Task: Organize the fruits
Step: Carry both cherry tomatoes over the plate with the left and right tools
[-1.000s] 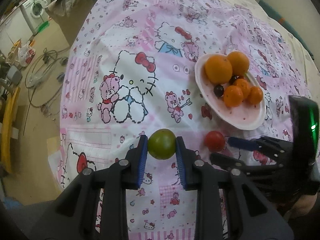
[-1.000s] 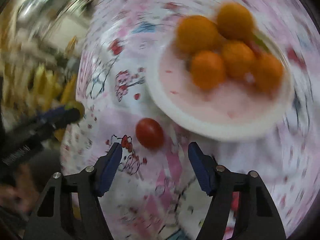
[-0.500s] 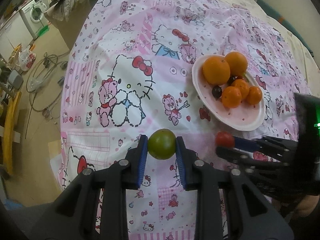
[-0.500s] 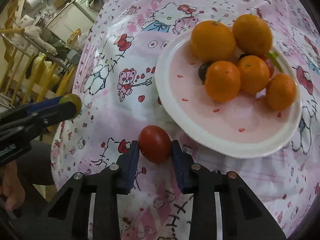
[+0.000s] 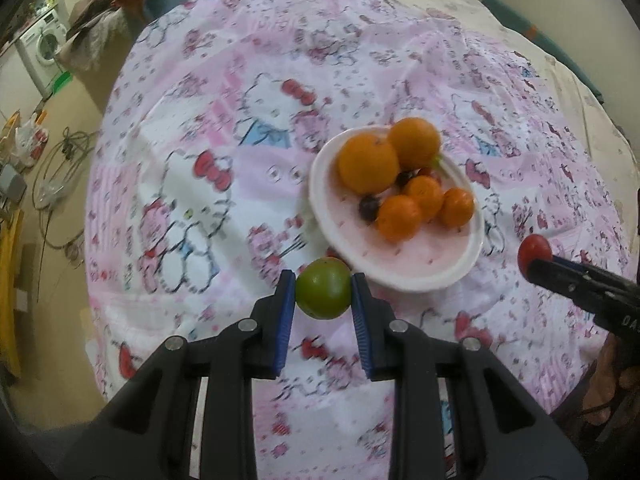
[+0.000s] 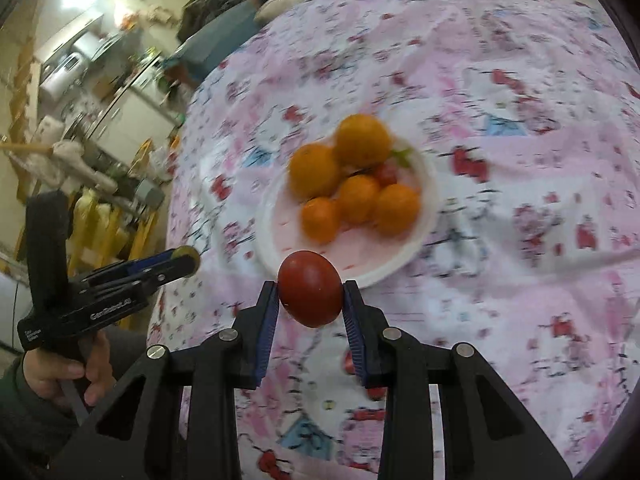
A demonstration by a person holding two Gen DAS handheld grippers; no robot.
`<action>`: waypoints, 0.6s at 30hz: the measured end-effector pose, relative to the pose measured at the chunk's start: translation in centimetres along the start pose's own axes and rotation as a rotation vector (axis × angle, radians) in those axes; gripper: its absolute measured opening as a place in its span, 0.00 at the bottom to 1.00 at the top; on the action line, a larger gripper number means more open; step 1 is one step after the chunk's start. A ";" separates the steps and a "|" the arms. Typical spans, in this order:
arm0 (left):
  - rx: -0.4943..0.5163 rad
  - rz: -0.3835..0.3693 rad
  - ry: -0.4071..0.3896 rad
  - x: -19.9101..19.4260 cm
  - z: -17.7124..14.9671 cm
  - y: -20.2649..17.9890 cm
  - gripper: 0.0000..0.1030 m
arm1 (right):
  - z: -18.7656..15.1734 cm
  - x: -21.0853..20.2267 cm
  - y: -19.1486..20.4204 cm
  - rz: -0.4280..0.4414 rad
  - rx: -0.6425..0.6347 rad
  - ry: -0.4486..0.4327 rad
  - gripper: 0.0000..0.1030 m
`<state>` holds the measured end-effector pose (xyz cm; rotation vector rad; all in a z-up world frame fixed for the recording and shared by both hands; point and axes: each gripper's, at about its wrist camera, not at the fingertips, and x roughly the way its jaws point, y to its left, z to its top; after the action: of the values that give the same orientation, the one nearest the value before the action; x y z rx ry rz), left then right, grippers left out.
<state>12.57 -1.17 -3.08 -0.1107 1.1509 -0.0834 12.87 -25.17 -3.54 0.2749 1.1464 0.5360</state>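
Left claw [image 5: 323,295]: black w/ blue pads, clamped on round green fruit [image 5: 323,294], one pad each side; fruit clear of the cloth, just at near-left rim of plate in left wrist view. In right wrist view this claw shows at left edge, green fruit [image 6: 187,259] at its tip, a hand [image 6: 60,372] w/ dark sleeve round the handle.
Right claw [image 6: 310,300]: same build, pads pressed on oval red tomato-like fruit [image 6: 310,288]; fruit held up off the cloth, in front of plate's near rim. From left wrist view it comes in from right edge, red fruit [image 5: 534,249] at the tip, right of the plate, apart from it.
Plate: white round plate w/ small pink specks [image 5: 420,268], sits on cloth approx centre-right.
On plate: 2 large oranges [image 5: 368,164] at back, touching; 3 smaller orange citrus [image 5: 400,218] in front, bunched together; dark round berry-like fruit [image 5: 368,208] left of the small ones, another dark one betw. the oranges; a bit of red and a green leaf at far side, can't tell what fruit.
Surface: pink-and-white cartoon-cat print cloth [image 5: 208,184], wrinkled, covers the whole worktop.
Bkgd: white washing machine [image 5: 42,46] far left, cables on tan floor [image 5: 60,168]; both views motion-blurred.
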 end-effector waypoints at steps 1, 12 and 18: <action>0.001 -0.003 -0.004 0.2 0.5 -0.3 0.23 | 0.2 0.0 -0.3 -0.006 0.006 0.000 0.33; 0.044 0.008 0.017 5.2 3.6 -2.8 0.23 | 2.7 3.8 -1.9 -0.023 -0.020 0.057 0.33; 0.013 -0.007 0.052 7.1 4.1 -2.6 0.23 | 3.2 6.4 -2.5 0.008 -0.005 0.109 0.33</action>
<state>19.23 -4.46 -7.55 -0.1011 1.2015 -0.1007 18.46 -23.63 -8.51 0.2482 1.2496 0.5659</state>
